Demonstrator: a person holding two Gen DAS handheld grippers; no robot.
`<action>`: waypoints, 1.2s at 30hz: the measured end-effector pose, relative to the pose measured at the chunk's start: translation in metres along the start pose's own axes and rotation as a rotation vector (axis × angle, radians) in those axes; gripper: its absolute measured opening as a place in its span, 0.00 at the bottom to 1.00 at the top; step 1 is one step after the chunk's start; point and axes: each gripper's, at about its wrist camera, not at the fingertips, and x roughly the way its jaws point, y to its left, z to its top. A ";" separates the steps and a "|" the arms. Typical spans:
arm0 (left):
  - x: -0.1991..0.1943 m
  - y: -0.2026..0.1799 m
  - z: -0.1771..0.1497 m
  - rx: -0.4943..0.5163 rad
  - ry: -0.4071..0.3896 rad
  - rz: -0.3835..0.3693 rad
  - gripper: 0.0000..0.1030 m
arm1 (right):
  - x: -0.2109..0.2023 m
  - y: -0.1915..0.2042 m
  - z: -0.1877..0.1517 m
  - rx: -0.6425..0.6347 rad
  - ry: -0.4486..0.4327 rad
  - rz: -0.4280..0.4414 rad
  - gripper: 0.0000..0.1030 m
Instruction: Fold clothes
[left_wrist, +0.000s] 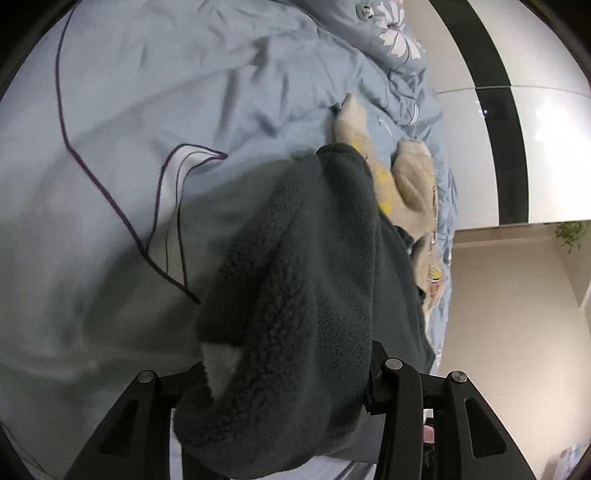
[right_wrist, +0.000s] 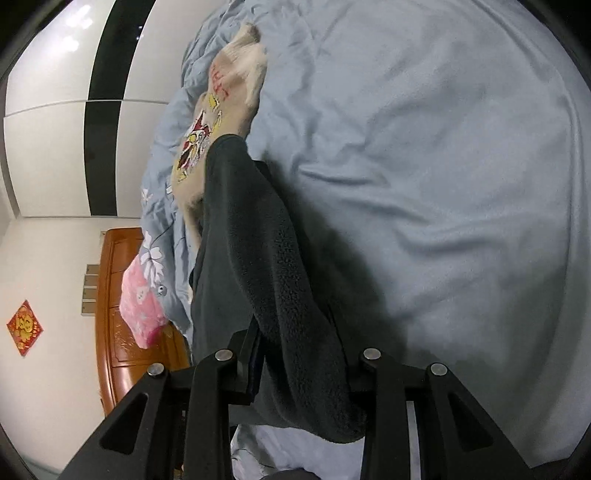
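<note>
Blue bedspread (left_wrist: 129, 92), both tools angled downward, left tool (left_wrist: 280, 398) and right tool (right_wrist: 303, 384) clamping dark fleece (left_wrist: 295, 258)

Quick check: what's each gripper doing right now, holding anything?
Left gripper: closed on the dark grey fleece garment.
Right gripper: closed on the same dark grey fleece garment.

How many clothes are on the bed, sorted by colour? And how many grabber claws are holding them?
Dark grey fleece garment: 1, clamped by the left gripper and the right gripper.
Cream garment with a cartoon print: 1, lying on the blue bedding.
Pink item by the bed's edge: 1; whether it is clothing is unclear.
Grippers: 2.
Total: 3 fabric items, 2 grippers.
</note>
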 end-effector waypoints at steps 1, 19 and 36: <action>0.001 0.002 0.001 -0.004 0.003 -0.007 0.51 | 0.002 0.001 0.001 -0.005 0.004 -0.005 0.34; 0.010 0.001 0.002 0.037 0.012 -0.029 0.59 | 0.033 0.002 0.006 0.024 0.010 0.045 0.62; -0.091 -0.180 -0.030 0.359 -0.058 -0.086 0.45 | -0.077 0.132 0.028 -0.237 0.046 0.119 0.33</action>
